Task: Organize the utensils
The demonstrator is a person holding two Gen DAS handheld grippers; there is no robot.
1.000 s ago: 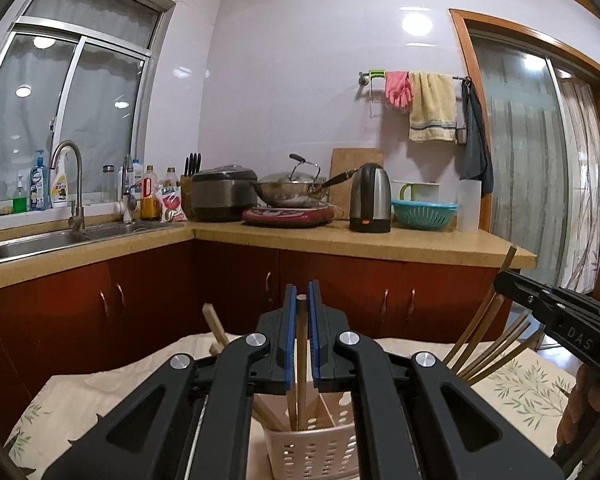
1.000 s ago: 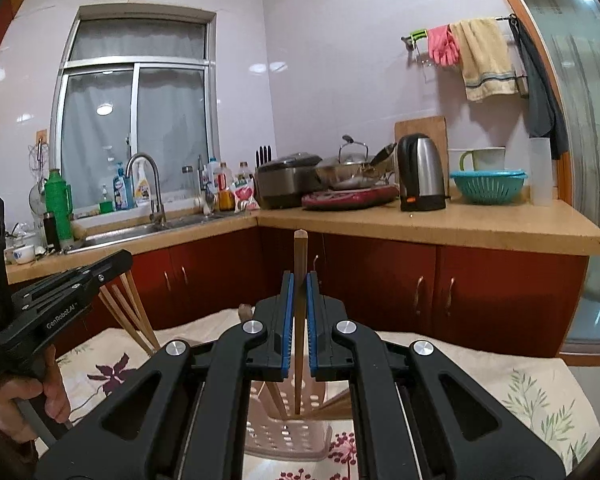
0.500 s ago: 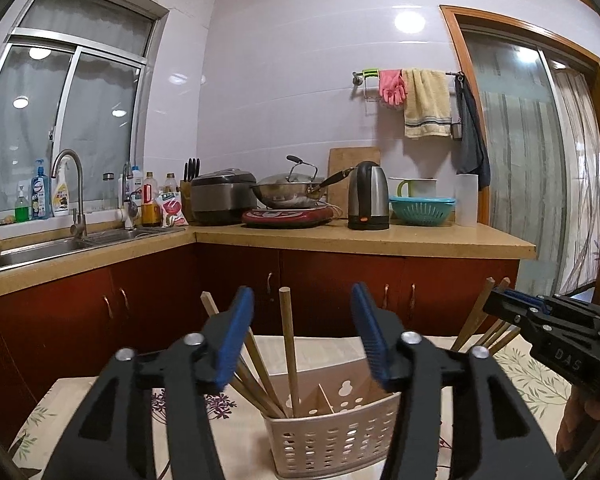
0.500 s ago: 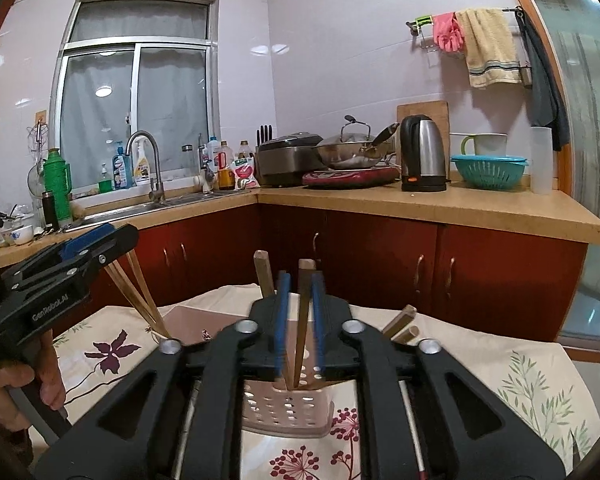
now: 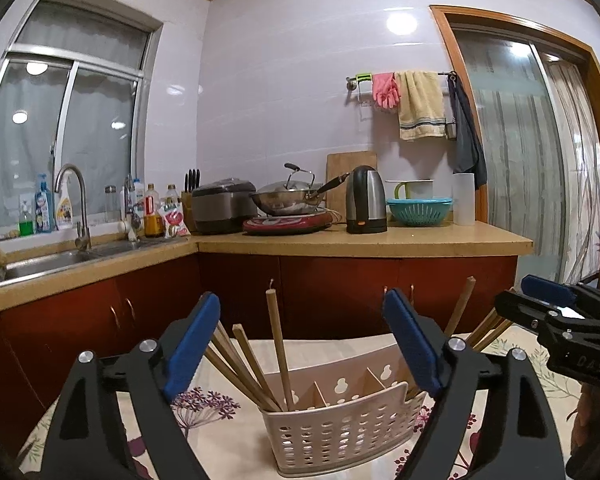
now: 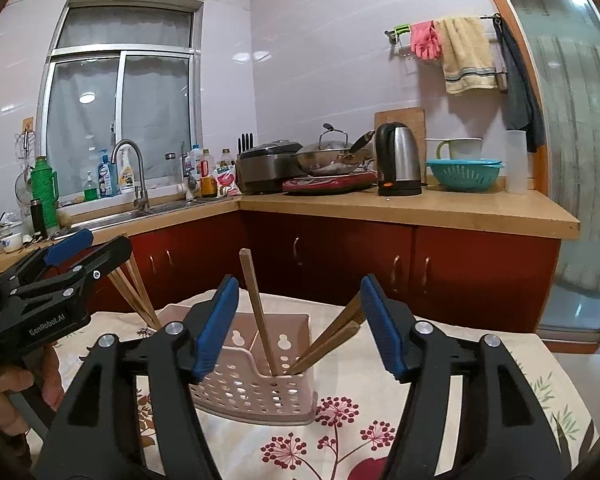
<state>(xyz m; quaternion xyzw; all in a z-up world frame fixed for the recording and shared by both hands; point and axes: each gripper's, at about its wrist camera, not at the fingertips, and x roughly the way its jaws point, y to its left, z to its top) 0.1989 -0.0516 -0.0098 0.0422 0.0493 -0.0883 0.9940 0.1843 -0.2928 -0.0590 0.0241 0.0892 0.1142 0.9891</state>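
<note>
A beige perforated utensil holder (image 5: 340, 428) stands on the floral tablecloth, with wooden chopsticks in its end compartments. In the left wrist view one chopstick (image 5: 278, 344) stands nearly upright beside several leaning ones (image 5: 236, 356). My left gripper (image 5: 302, 320) is opening, its blue pads well apart on either side of that stick and not touching it. In the right wrist view my right gripper (image 6: 300, 292) is also opening around a free-standing chopstick (image 6: 258, 312) in the holder (image 6: 256, 384). Each gripper shows in the other's view: the right gripper (image 5: 556, 312) and the left gripper (image 6: 72, 248).
The tablecloth (image 6: 440, 380) covers a small table. Behind it run red cabinets under a wooden counter (image 5: 380, 240) with a kettle (image 5: 366, 200), wok, rice cooker and sink (image 5: 60, 256). A person's hand (image 6: 16, 384) holds the left gripper's handle.
Both grippers were shut on a chopstick each. Both have opened wide, and the two chopsticks now stand free in the holder's compartments.
</note>
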